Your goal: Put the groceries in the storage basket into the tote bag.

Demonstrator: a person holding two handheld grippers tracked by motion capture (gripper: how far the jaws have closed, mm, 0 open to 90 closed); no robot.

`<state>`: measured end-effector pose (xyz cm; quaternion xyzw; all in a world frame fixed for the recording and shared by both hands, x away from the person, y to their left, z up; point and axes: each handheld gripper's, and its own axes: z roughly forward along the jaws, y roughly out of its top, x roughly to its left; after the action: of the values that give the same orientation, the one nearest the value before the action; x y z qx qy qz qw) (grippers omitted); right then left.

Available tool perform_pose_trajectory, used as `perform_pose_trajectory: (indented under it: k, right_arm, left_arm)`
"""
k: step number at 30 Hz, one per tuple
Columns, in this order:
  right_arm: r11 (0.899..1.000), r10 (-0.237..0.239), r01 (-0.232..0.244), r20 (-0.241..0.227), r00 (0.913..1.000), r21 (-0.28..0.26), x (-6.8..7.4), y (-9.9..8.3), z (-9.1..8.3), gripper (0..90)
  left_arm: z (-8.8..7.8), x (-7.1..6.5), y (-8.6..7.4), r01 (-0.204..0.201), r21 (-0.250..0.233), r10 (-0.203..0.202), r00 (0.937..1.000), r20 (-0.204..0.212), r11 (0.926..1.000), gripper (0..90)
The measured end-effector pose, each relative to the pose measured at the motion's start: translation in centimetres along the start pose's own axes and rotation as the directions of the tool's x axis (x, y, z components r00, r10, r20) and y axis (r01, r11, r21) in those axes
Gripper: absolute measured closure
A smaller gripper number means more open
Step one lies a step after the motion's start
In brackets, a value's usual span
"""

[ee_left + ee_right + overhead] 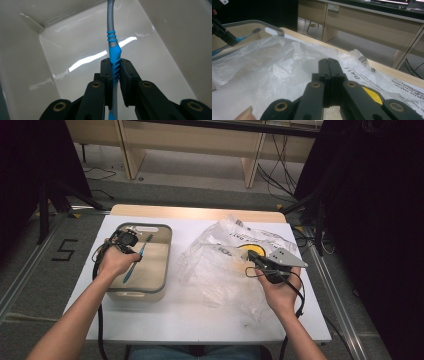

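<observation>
Holding a blue-and-grey toothbrush (135,262) over the beige bin (162,265), the left gripper (131,251) has its two black jaws clamped on the ribbed blue part of the handle. In the left gripper view the toothbrush (114,58) runs straight up from between the pads, its grey neck rising past three blue rings, with the bin's glossy pale floor (75,50) and sloping walls behind it. From above, the brush lies slanted inside the bin's outline, bristle end toward the bin's far rim and tail end toward its near wall, and the person's left hand (114,262) sits at the bin's left rim. To the right of the bin, just beside it on the white surface (175,320), lies a crumpled clear plastic bag (220,265) with printed text and a yellow mark. The right gripper (256,258), farther right of the bin, has its jaws pressed together on the bag's film (287,72), its grey three-cornered plate pointing away from the bin.
</observation>
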<state>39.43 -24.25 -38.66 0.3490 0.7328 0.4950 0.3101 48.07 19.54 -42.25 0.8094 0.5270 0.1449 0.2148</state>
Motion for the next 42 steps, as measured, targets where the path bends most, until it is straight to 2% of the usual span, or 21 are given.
perform_pose_trajectory:
  k: [1, 8, 10, 18, 26, 34, 42]
  right_arm:
    - [1.000, -0.001, 0.001, 0.000, 1.0000, 0.000, 0.0, 0.0, 0.0, 90.0]
    - [1.000, 0.000, 0.000, 0.000, 1.0000, 0.002, 0.0, 0.0, 0.0, 90.0]
    - [1.000, 0.000, 0.000, 0.000, 1.0000, 0.002, 0.0, 0.0, 0.0, 90.0]
    - [1.000, 0.002, -0.002, 0.000, 1.0000, 0.002, 0.0, 0.0, 0.0, 90.0]
    - [1.000, 0.001, -0.001, 0.000, 1.0000, 0.001, 0.0, -0.1, 0.0, 90.0]
    - [1.000, 0.004, -0.004, 0.000, 1.0000, 0.000, 0.0, -0.1, 0.1, 90.0]
    - [1.000, 0.003, -0.003, -0.002, 1.0000, 0.003, 0.0, -0.1, 0.1, 90.0]
  left_arm:
    - [-0.2, 0.0, 0.0, -0.002, -0.018, 0.002, 1.0000, -0.001, 0.9998, 81.1]
    - [-1.0, -0.1, -0.1, -0.010, -0.066, 0.010, 0.9999, -0.006, 0.9978, 81.1]
    - [-1.4, -0.3, -0.2, -0.013, -0.095, 0.012, 0.9999, -0.010, 0.9954, 81.1]
    - [-2.0, -0.5, -0.3, -0.017, -0.144, 0.014, 0.9998, -0.016, 0.9894, 81.1]
    - [-2.8, -0.9, -0.3, -0.015, -0.203, 0.012, 0.9998, -0.018, 0.9790, 81.2]
    - [-3.1, -1.0, -0.3, -0.015, -0.221, 0.012, 0.9998, -0.016, 0.9752, 81.2]
    - [-3.7, -1.4, -0.4, -0.014, -0.252, 0.014, 0.9999, -0.002, 0.9676, 81.2]
